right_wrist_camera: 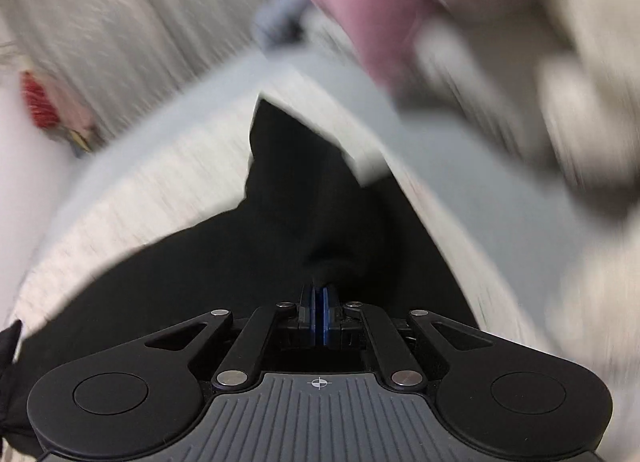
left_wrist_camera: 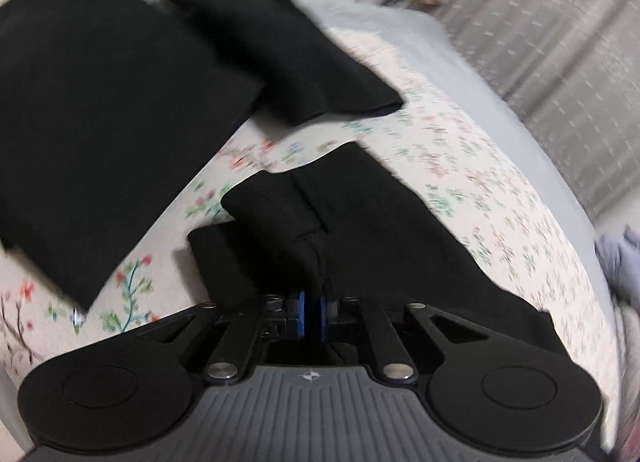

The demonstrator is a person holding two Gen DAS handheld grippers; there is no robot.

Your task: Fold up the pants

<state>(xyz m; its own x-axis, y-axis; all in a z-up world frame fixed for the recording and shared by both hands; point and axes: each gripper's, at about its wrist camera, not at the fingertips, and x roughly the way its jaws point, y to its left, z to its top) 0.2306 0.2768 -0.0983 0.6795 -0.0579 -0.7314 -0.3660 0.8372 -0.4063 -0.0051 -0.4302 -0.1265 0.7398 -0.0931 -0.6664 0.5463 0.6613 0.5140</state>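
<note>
The black pants (left_wrist_camera: 360, 221) lie bunched on a floral bedsheet (left_wrist_camera: 460, 149) in the left wrist view. A fold of them rises into the blue pads of my left gripper (left_wrist_camera: 314, 302), which is shut on the cloth. The right wrist view is heavily blurred. There the same black pants (right_wrist_camera: 300, 201) run up from the sheet into my right gripper (right_wrist_camera: 319, 302), whose pads are pressed together on a pinch of fabric. Cloth below each gripper body is hidden.
Two more flat black cloth pieces lie on the sheet at upper left (left_wrist_camera: 100, 121) and upper middle (left_wrist_camera: 280, 53). A pale blue blanket edge (left_wrist_camera: 400, 21) borders the sheet. A curtain (left_wrist_camera: 540, 21) hangs beyond. Blurred pink and white shapes (right_wrist_camera: 380, 13) fill the right view's top.
</note>
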